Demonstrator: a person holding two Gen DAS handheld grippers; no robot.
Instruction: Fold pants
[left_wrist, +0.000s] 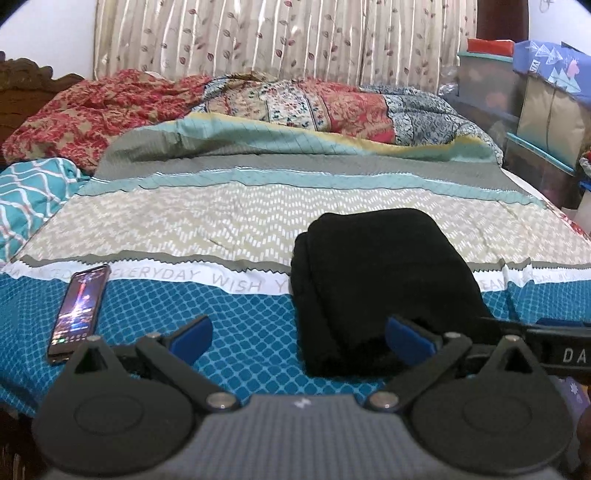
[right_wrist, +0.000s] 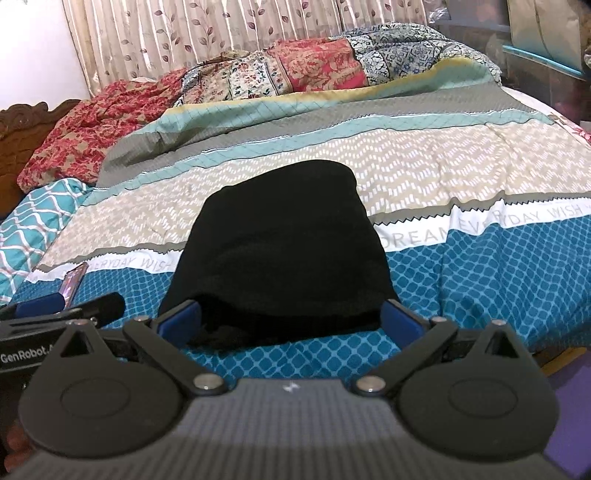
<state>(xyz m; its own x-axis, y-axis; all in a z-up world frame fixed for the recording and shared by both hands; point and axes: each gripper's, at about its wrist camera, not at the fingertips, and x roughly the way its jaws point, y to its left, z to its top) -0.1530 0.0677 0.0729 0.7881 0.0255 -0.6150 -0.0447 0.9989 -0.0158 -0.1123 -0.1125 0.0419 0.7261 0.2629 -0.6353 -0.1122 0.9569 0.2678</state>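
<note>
Nearest in the left wrist view, the left hand-held gripper (left_wrist: 299, 334) has its blue-padded fingers spread wide and holds nothing. Its right pad sits over the near edge of the pants (left_wrist: 384, 288), though I cannot tell if it touches the cloth. The left pad hangs over the bedspread (left_wrist: 236, 206). The right hand-held gripper (right_wrist: 290, 319) is likewise spread wide, its two pads flanking the near corners of the pants (right_wrist: 277, 247) without pinching them. Part of the other tool shows in each view: a black bar at 3 o'clock in the left view and at 9 o'clock in the right view.

The pants are black and lie folded into a compact, roughly rectangular bundle on the bed. They are at 12 o'clock from the right hand-held gripper and at about 1 o'clock from the left one. The bundle rests across the blue diamond-patterned band, the white lettered stripe and the beige zigzag band of the bedspread, with layered edges visible along its left side.

At 10 o'clock from the left hand-held gripper, a phone (left_wrist: 79, 314) with a lit screen lies on the blue band, well apart from the pants.

Farther back, a teal patterned cloth (left_wrist: 33, 199) lies at the left edge of the bed. A rumpled red and patchwork quilt (left_wrist: 258, 99) is heaped along the far side. Behind it hangs a striped curtain with a leaf print (left_wrist: 258, 40). Stacked storage boxes (left_wrist: 524, 92) stand at 2 o'clock.
</note>
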